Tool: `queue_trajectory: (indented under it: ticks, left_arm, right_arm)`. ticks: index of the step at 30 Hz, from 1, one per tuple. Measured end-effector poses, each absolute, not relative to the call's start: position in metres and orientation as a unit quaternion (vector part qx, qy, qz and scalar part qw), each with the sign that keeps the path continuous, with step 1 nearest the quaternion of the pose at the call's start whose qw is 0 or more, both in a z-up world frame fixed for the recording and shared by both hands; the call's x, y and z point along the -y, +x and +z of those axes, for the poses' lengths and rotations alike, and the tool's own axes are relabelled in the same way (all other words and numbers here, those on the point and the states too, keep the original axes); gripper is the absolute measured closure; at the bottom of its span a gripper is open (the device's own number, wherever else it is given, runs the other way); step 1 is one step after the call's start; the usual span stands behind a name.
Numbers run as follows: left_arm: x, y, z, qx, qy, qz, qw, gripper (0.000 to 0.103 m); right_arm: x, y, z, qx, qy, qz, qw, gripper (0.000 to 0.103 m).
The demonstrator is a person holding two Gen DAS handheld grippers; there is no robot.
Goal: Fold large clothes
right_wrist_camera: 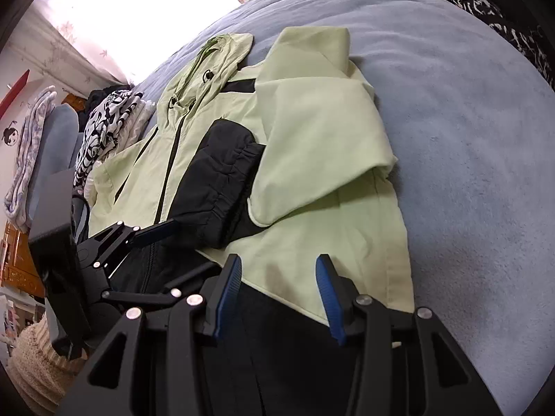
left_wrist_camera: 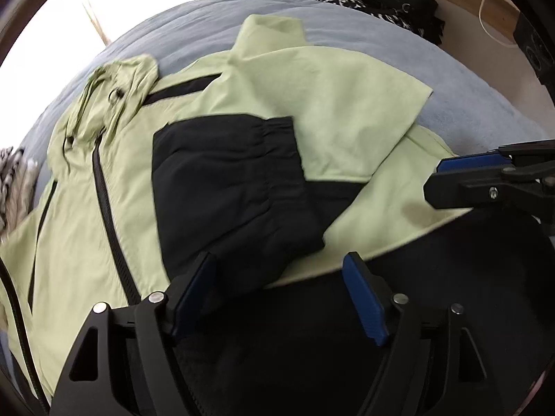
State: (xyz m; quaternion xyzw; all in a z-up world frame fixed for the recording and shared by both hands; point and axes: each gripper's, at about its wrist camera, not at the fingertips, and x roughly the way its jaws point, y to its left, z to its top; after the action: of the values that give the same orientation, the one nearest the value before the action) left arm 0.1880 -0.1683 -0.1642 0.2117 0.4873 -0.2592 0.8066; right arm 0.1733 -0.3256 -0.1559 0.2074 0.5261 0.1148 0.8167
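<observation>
Pale green hooded zip jacket with black panels (left_wrist_camera: 104, 187) spread on blue-grey fleece bed cover (right_wrist_camera: 468, 145), one sleeve with black gathered cuff (left_wrist_camera: 222, 180) folded across chest. Left gripper (left_wrist_camera: 281, 277) fingers spread wide, gripping nothing, above black hem. Right gripper (right_wrist_camera: 277, 277) fingers likewise parted, empty.

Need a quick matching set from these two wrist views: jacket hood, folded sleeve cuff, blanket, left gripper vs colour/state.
Things:
1. hood
2. sleeve cuff
3. blanket
4. left gripper

Descriptions:
A. grey-blue, under the jacket
B. open, empty
C. black, folded across the jacket front
D. light green, bunched at the jacket's far end

Pairs: 1-D, 2-C, 3-A, 4-B
</observation>
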Motion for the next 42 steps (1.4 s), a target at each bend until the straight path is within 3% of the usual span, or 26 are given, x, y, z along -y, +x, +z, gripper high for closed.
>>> queue_trajectory:
  ticks: [1,3,4,11,15,21,25,29,33,37,39,40,42]
  left_arm:
    - [0.171,0.189,-0.164,-0.485,0.213,-0.259,0.807,0.029]
    - [0.171,0.195,-0.163,-0.487,0.194,-0.266,0.809,0.065]
    - [0.169,0.2,-0.164,-0.497,0.176,-0.275,0.804,0.076]
    - [0.127,0.207,-0.115,-0.45,0.075,-0.274,0.846,0.079]
    - [0.059,0.216,-0.085,-0.418,-0.059,-0.225,0.878,0.08]
    - [-0.041,0.232,-0.136,-0.473,-0.209,-0.107,0.849,0.081]
    - [-0.067,0.232,-0.165,-0.506,-0.231,-0.092,0.826,0.068]
    - [-0.073,0.236,-0.165,-0.5,-0.232,-0.101,0.828,0.044]
    - [-0.06,0.26,-0.166,-0.506,-0.201,-0.125,0.83,0.038]
    - [-0.033,0.284,-0.175,-0.527,-0.151,-0.131,0.826,0.037]
    - [-0.019,0.29,-0.174,-0.528,-0.12,-0.124,0.831,0.045]
    - [-0.012,0.293,-0.172,-0.529,-0.111,-0.131,0.831,0.074]
    - [0.002,0.299,-0.164,-0.535,-0.104,-0.155,0.824,0.086]
  right_arm:
    - [0.327,0.173,-0.157,-0.525,0.21,0.114,0.817,0.058]
    - [0.33,0.173,-0.159,-0.524,0.212,0.111,0.817,0.058]
    - [0.331,0.172,-0.159,-0.523,0.213,0.109,0.818,0.058]
    - [0.336,0.167,-0.16,-0.515,0.218,0.109,0.822,0.058]
    - [0.337,0.166,-0.158,-0.508,0.218,0.108,0.826,0.058]
    - [0.332,0.167,-0.161,-0.514,0.207,0.104,0.826,0.058]
    - [0.33,0.169,-0.159,-0.519,0.203,0.112,0.823,0.058]
    - [0.334,0.172,-0.149,-0.512,0.198,0.117,0.828,0.057]
    - [0.344,0.177,-0.137,-0.493,0.208,0.115,0.837,0.048]
    - [0.357,0.19,-0.127,-0.478,0.216,0.101,0.845,0.048]
    - [0.362,0.197,-0.124,-0.474,0.219,0.093,0.848,0.048]
    - [0.365,0.201,-0.123,-0.471,0.222,0.09,0.849,0.048]
    - [0.371,0.208,-0.121,-0.469,0.226,0.084,0.85,0.048]
